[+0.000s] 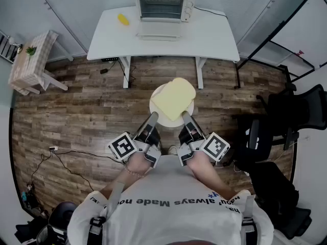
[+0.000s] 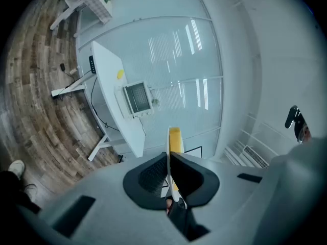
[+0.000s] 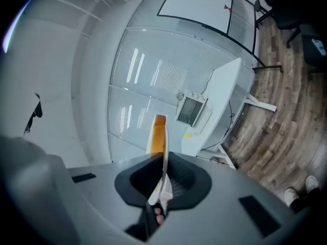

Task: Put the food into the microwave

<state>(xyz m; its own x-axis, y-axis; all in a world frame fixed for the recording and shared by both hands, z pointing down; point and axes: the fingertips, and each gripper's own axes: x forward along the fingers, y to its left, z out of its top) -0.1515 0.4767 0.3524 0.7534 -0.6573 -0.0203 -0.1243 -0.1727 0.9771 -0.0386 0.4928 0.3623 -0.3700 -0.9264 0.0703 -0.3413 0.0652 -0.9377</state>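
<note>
I am holding the plate (image 1: 155, 104), carrying bread (image 1: 173, 98), with left tool (image 1: 152, 117) and right tool (image 1: 185, 117) each clamping its rim.

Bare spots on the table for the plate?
Table right of the oven is bare, the widest patch; the plate should fit there. Front strip below the open door is free too. Left is tighter: a yellow item sits beside the oven.

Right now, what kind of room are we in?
Probably an office or studio, not a kitchen: the microwave sits on a white desk, and black office chairs stand at the right.
</note>
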